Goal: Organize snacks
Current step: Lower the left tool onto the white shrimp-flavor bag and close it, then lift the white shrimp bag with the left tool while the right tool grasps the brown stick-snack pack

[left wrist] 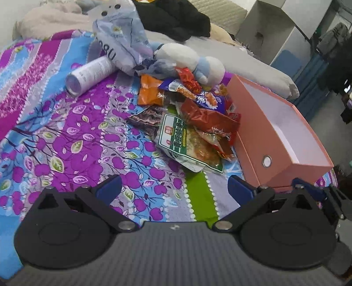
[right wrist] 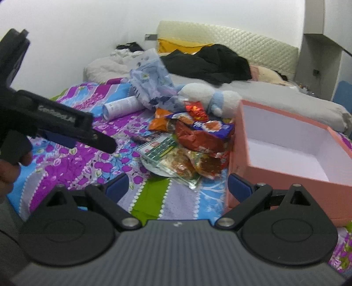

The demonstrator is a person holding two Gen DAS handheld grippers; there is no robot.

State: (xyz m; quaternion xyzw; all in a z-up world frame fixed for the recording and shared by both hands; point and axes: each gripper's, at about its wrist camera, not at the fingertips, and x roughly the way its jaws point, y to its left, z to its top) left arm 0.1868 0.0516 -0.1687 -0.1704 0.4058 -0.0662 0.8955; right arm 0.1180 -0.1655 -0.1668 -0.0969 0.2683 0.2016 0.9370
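A pile of snack packets (left wrist: 193, 114) lies on the floral bedspread, among them a green and white packet (left wrist: 176, 138), a red packet (left wrist: 209, 118), an orange packet (left wrist: 149, 90) and a purple packet (left wrist: 204, 96). The pile also shows in the right wrist view (right wrist: 191, 140). A pink box (left wrist: 283, 140) with a white inside stands open and empty just right of the pile; it also shows in the right wrist view (right wrist: 290, 149). My left gripper (left wrist: 173, 187) is open and empty, short of the pile. My right gripper (right wrist: 178, 184) is open and empty, in front of the pile and box.
A white tube (left wrist: 90, 74), a pale blue plastic bag (left wrist: 123, 37) and a white and blue plush toy (left wrist: 193, 61) lie behind the pile. Black clothes (left wrist: 176, 17) and pillows lie further back. The left gripper's body (right wrist: 55, 123) reaches in at the right wrist view's left.
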